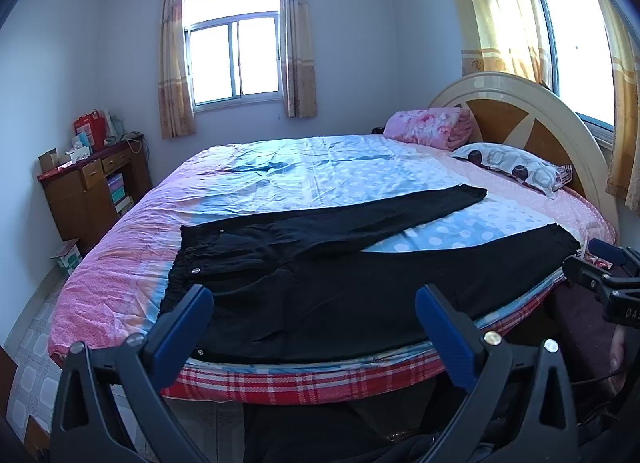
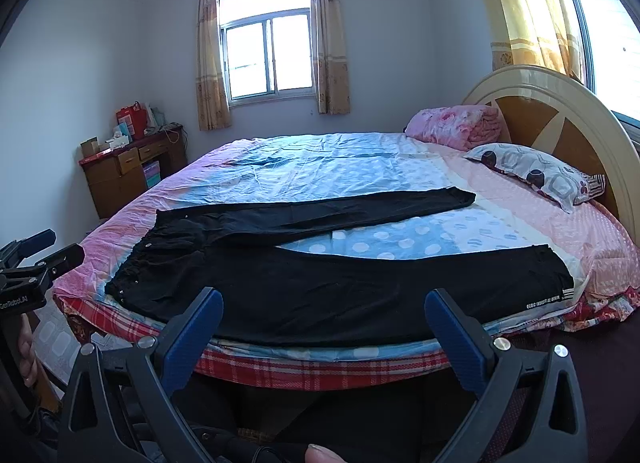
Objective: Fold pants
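Left hand-held gripper [image 1: 314, 327]: spread fully wide, released, nothing between blue pads [image 1: 188, 327], touching nothing, hovering off near bed edge, angled down. Right hand-held gripper [image 2: 324, 329]: same, wide apart, empty, clear of fabric.

Black pants [image 1: 340, 275] flat on bed [image 1: 120, 263], unfolded, near front edge. Waistband at left with metal buttons, legs running right toward headboard [image 1: 520, 123], spread in a V with blue dotted sheet showing between. Near leg along bed edge, white lettering at hem in right wrist view; far leg angled toward pillow [image 1: 516, 165], not touching it.
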